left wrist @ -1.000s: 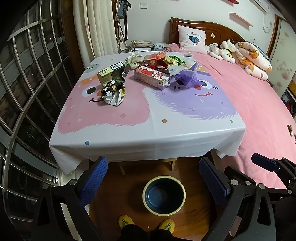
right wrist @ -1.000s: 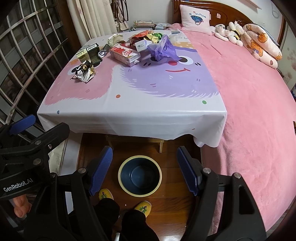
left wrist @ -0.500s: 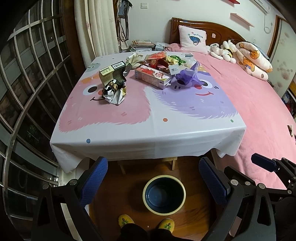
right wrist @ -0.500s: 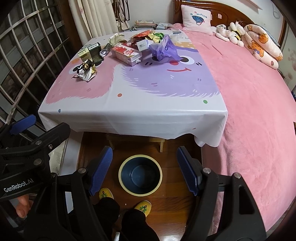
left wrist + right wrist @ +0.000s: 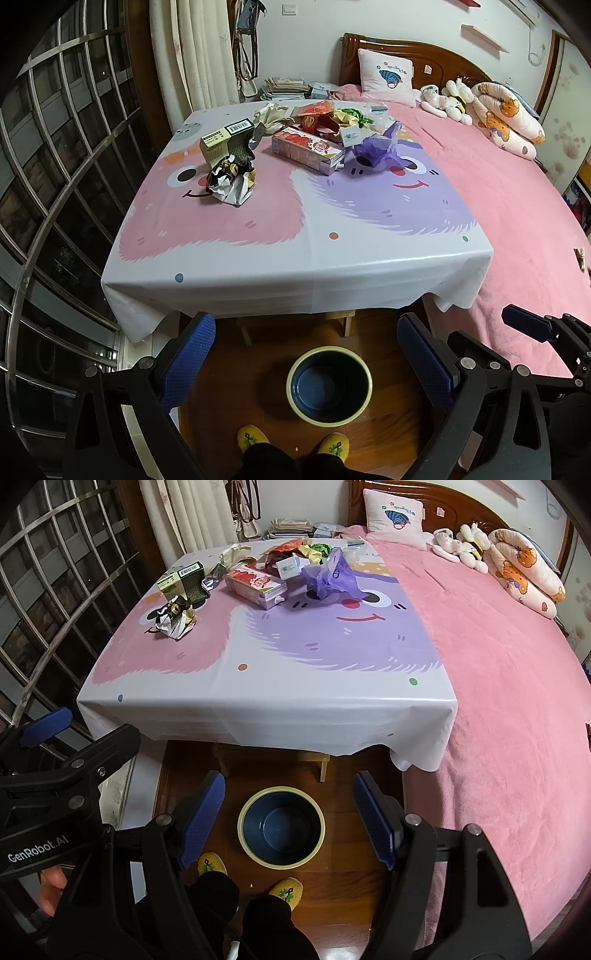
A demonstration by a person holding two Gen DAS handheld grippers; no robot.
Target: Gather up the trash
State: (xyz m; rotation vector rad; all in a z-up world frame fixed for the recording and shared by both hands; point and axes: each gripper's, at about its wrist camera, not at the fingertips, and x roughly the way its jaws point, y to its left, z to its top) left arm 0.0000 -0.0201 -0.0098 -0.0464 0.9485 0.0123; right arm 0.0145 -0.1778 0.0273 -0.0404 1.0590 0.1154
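Observation:
Trash lies on the far half of the table [image 5: 295, 266]: a crumpled foil wrapper [image 5: 231, 181] [image 5: 173, 620], a green-and-cream box [image 5: 221, 144] [image 5: 183, 579], a pink carton [image 5: 308, 149] [image 5: 255, 585], a purple plastic bag [image 5: 376, 147] [image 5: 328, 576], and red and green wrappers [image 5: 321, 114] behind. An empty dark blue bin [image 5: 328, 382] [image 5: 281, 826] stands on the floor below the table's near edge. My left gripper [image 5: 306, 362] and right gripper [image 5: 290, 819] are open and empty, held above the bin, well short of the trash.
A pink bed [image 5: 517, 192] adjoins the table's right side, with a pillow [image 5: 386, 77] and plush toys [image 5: 450, 99]. A barred window [image 5: 55, 166] runs along the left. Curtains [image 5: 195, 55] and stacked books [image 5: 286, 88] stand behind. The person's yellow slippers [image 5: 253, 437] are by the bin.
Both views have shifted slightly nearer the table. The grippers stay open and nothing on the table has moved.

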